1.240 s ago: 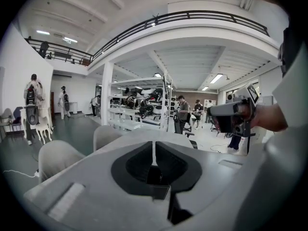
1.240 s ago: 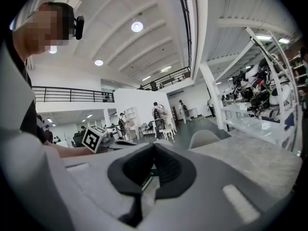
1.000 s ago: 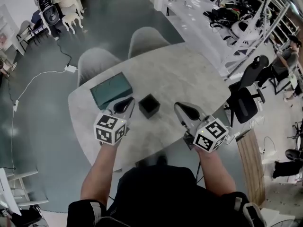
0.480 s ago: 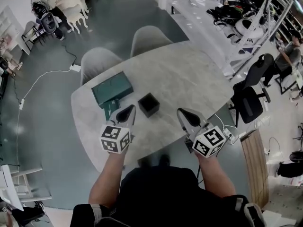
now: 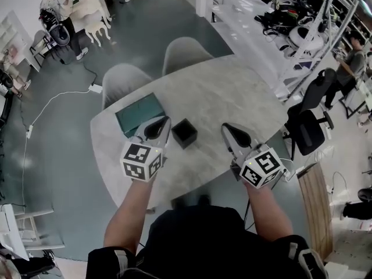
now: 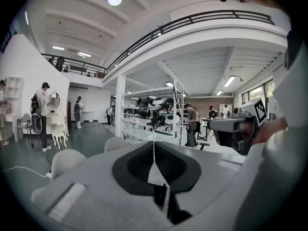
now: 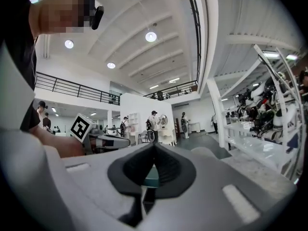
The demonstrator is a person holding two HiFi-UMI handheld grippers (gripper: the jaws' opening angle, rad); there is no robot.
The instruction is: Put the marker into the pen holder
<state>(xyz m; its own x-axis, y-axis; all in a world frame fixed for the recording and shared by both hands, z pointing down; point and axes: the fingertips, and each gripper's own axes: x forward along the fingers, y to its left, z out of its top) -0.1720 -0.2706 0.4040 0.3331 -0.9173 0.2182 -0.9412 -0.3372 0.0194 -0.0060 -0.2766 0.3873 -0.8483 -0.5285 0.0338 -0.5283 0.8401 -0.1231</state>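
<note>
The black square pen holder [image 5: 184, 133] stands open-topped on the grey marble table [image 5: 232, 92], between my two grippers. No marker shows in any view. My left gripper [image 5: 163, 122] hovers just left of the holder, over the near edge of a teal box [image 5: 138, 112]; its jaws meet at the tip with nothing between them [image 6: 154, 144]. My right gripper [image 5: 226, 128] hangs right of the holder, its jaws also closed and empty [image 7: 154, 146]. Each gripper view catches the other gripper: the right gripper [image 6: 235, 128] and the left gripper [image 7: 107, 141].
Two grey chairs [image 5: 123, 78] [image 5: 186, 50] stand at the table's far side. A black office chair [image 5: 305, 128] sits off the right end, with white shelving [image 5: 279, 34] behind it. People stand far off at the back left [image 5: 58, 10].
My left gripper has moved forward and slightly right, nearer the teal box and pen holder. The right gripper has hardly shifted. Both stay closed.
</note>
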